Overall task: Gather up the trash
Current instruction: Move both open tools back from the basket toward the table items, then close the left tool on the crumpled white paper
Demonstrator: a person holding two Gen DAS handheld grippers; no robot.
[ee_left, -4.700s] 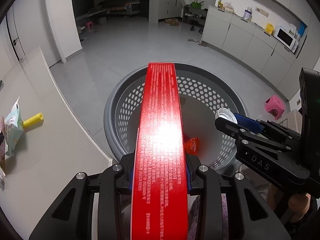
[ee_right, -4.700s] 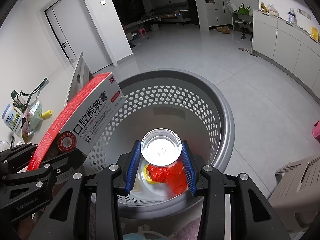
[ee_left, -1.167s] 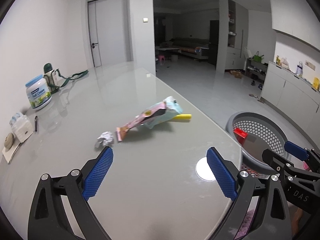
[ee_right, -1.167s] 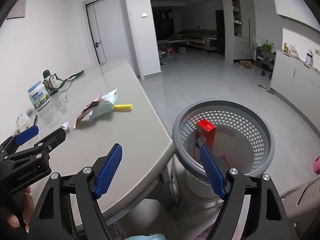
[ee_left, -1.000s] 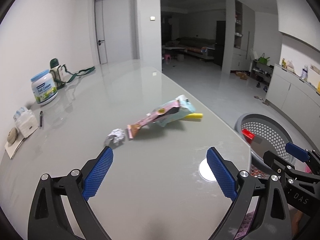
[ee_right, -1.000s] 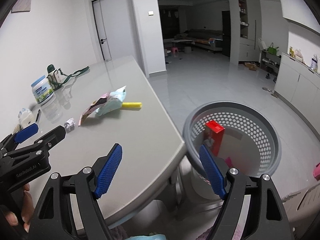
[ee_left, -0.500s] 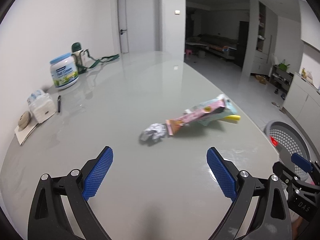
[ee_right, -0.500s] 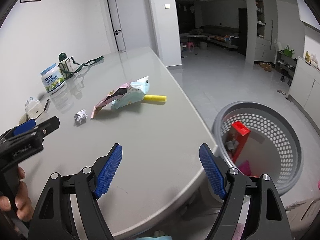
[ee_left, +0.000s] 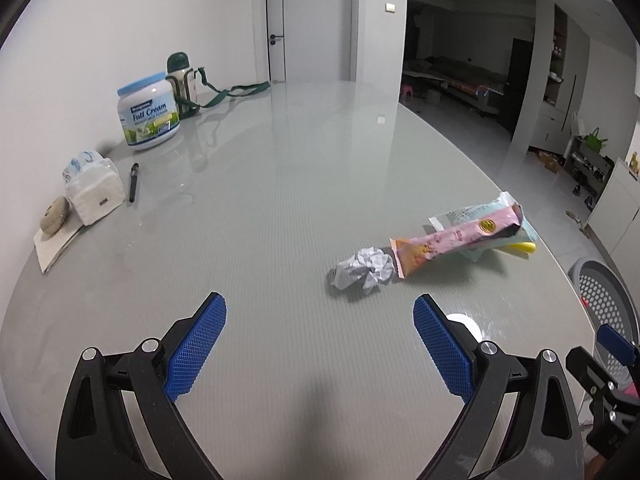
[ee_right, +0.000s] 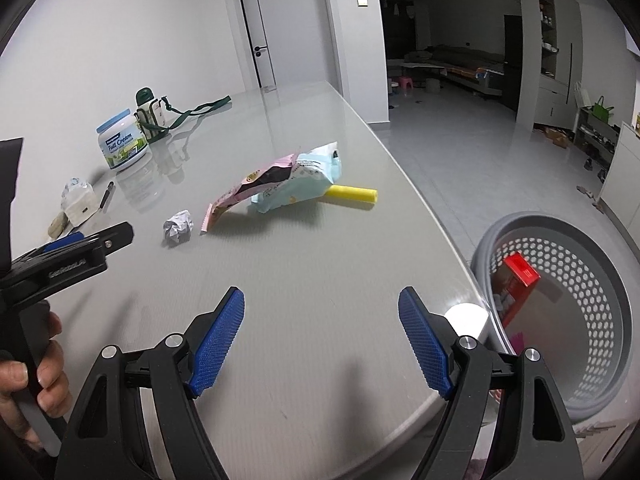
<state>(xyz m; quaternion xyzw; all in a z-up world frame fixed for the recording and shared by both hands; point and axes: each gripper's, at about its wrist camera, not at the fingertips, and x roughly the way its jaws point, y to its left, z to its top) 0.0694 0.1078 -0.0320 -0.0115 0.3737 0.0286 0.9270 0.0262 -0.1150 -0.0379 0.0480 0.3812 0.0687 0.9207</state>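
**Inspector:** State of the jaws?

**Assistant:** Left gripper point(ee_left: 320, 344) and right gripper point(ee_right: 320, 340): jaws spread wide, nothing between them, both angled down over the counter point(ee_left: 280, 184).

**Inspector:** Remaining trash?

**Assistant:** Crumpled paper ball point(ee_left: 362, 269) at centre right, touching the pink wrapper point(ee_left: 452, 240); a yellow tube point(ee_right: 352, 193), possibly a marker, partly beneath. The laundry basket point(ee_right: 600, 400), lower right, already holds a red box point(ee_right: 520, 270).

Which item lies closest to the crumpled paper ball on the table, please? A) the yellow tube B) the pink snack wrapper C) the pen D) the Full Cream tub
B: the pink snack wrapper ends right beside the crumpled paper ball; the others lie farther off.
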